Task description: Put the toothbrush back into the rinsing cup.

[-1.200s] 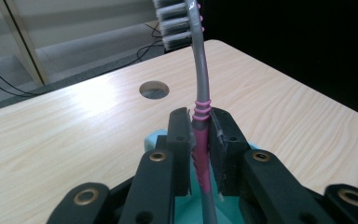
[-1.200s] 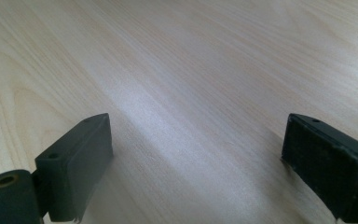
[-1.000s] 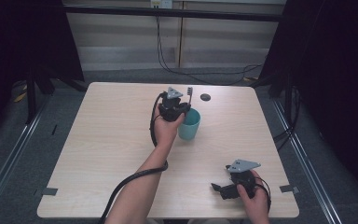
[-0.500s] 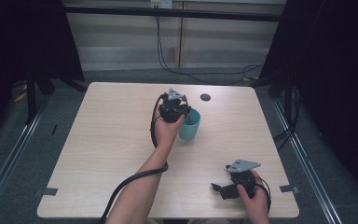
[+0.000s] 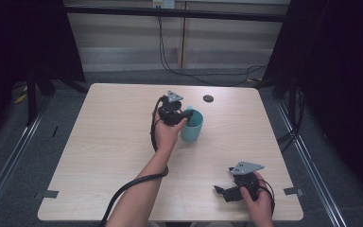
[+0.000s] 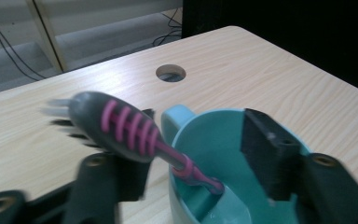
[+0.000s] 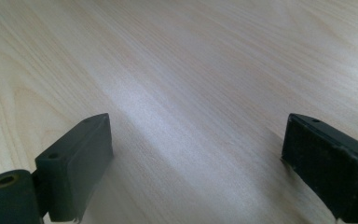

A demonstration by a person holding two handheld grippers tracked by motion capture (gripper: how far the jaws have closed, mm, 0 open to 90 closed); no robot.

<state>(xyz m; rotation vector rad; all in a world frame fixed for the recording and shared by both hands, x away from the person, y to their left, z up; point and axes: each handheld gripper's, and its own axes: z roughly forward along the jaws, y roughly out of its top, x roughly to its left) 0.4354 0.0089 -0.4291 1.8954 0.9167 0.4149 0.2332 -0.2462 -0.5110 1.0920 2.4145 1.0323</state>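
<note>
Over the one teal plastic cup (image 6: pixel 223 177), your left gripper (image 6: pixel 186 158) had just opened, one grey-and-pink toothbrush (image 6: pixel 121 126) leaning inside; your right gripper (image 7: pixel 196 154) stood open.

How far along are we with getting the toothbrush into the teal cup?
Mostly done: the toothbrush leans in the teal cup, handle end down, head over the rim. In hand: the left gripper has just been opening, its fingers apart and off the brush. Left: draw that gripper clear. The right gripper rests open over bare table.
</note>
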